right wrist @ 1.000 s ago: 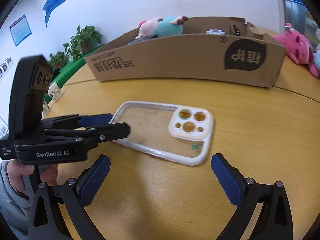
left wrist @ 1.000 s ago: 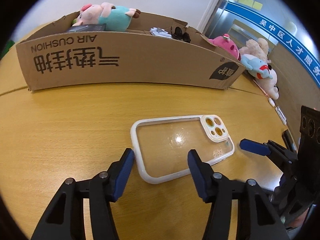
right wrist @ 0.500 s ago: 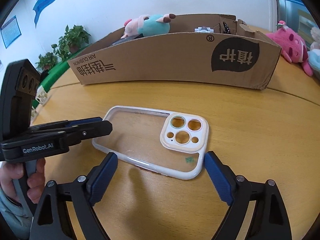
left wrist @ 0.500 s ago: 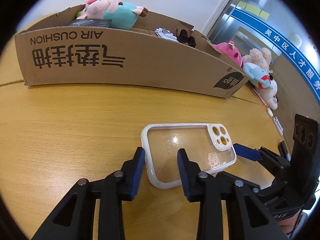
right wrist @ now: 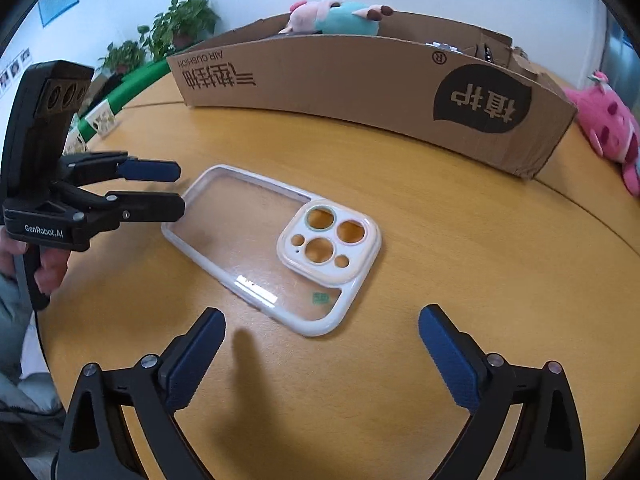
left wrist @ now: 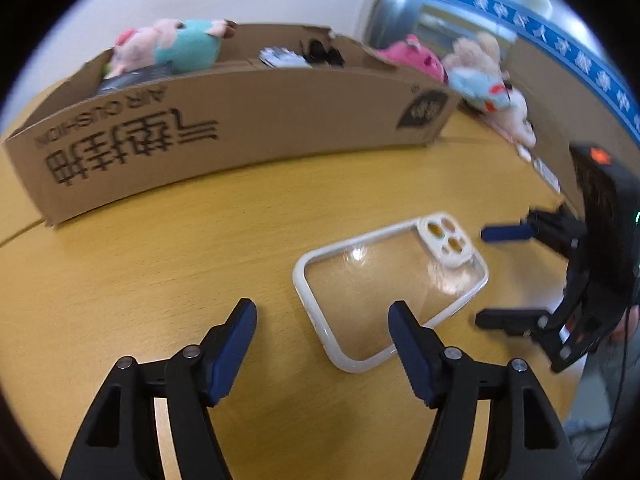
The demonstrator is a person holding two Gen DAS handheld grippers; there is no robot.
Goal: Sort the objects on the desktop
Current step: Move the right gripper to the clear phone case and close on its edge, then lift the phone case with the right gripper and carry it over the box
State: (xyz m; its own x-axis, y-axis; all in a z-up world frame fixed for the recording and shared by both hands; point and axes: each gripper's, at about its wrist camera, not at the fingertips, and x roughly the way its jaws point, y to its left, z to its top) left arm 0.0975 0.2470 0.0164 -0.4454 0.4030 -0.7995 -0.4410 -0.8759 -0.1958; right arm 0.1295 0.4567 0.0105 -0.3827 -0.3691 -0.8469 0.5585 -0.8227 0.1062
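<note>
A clear phone case [left wrist: 390, 286] with a white rim and cream camera block lies flat on the wooden table [left wrist: 160, 272]; it also shows in the right wrist view [right wrist: 272, 248]. My left gripper [left wrist: 322, 338] is open and empty just short of the case's near end, its right finger over the case's corner. In the right wrist view the left gripper [right wrist: 176, 190] sits at the case's left end. My right gripper [right wrist: 320, 340] is open and empty, just short of the case's camera end. It shows at the right in the left wrist view [left wrist: 480, 276].
A long cardboard box [left wrist: 240, 124] stands behind the case, also in the right wrist view [right wrist: 380, 84], holding a pink and teal plush pig [left wrist: 172, 46] and small items. Pink and grey plush toys [left wrist: 488, 80] lie at the right. Potted plants [right wrist: 176, 24] stand past the table's left edge.
My left gripper has opened wide after narrowing around the case's edge and has shifted left. The case lies turned a little. My right gripper has stayed open and drawn slightly closer.
</note>
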